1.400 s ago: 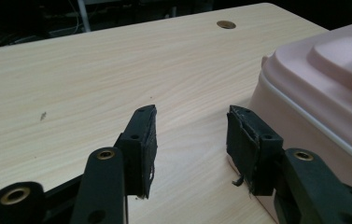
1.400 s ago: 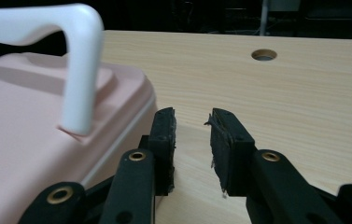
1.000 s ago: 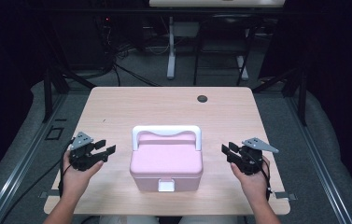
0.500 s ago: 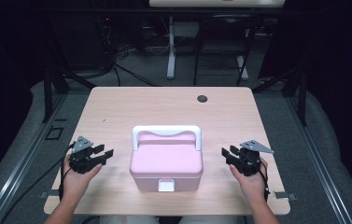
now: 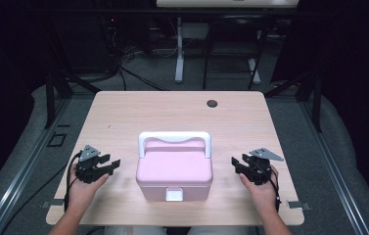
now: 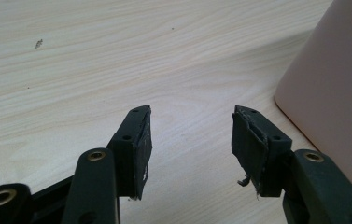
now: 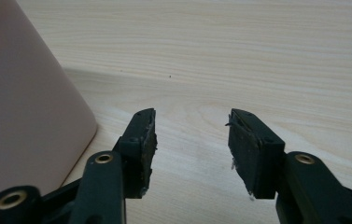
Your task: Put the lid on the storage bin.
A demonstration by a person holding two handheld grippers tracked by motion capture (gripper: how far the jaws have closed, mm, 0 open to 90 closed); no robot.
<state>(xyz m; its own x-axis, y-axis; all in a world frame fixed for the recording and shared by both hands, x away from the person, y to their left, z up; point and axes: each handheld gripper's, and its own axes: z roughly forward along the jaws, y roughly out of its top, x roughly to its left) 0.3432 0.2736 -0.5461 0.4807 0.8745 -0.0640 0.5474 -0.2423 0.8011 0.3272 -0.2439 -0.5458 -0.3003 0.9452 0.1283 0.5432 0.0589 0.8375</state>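
A pink box (image 5: 174,171) with a white handle and a white front latch stands at the near middle of the wooden table (image 5: 123,117), lid down. My left gripper (image 5: 111,164) rests low on the table to the box's left, open and empty. In the left gripper view the box's pink side (image 6: 332,98) rises at the right of the left gripper (image 6: 191,126). My right gripper (image 5: 236,163) sits at the box's right, open with nothing held. The box wall (image 7: 19,107) stands left of the right gripper (image 7: 191,128) in the right gripper view.
A small dark round cap (image 5: 212,103) sits in the tabletop near its far edge. Beyond the table stand dark frames, cables and a white desk leg (image 5: 178,49). Bare wood lies on both sides of the box and behind it.
Both hands have drawn slightly toward the table's near edge and settled lower. The box has not moved.
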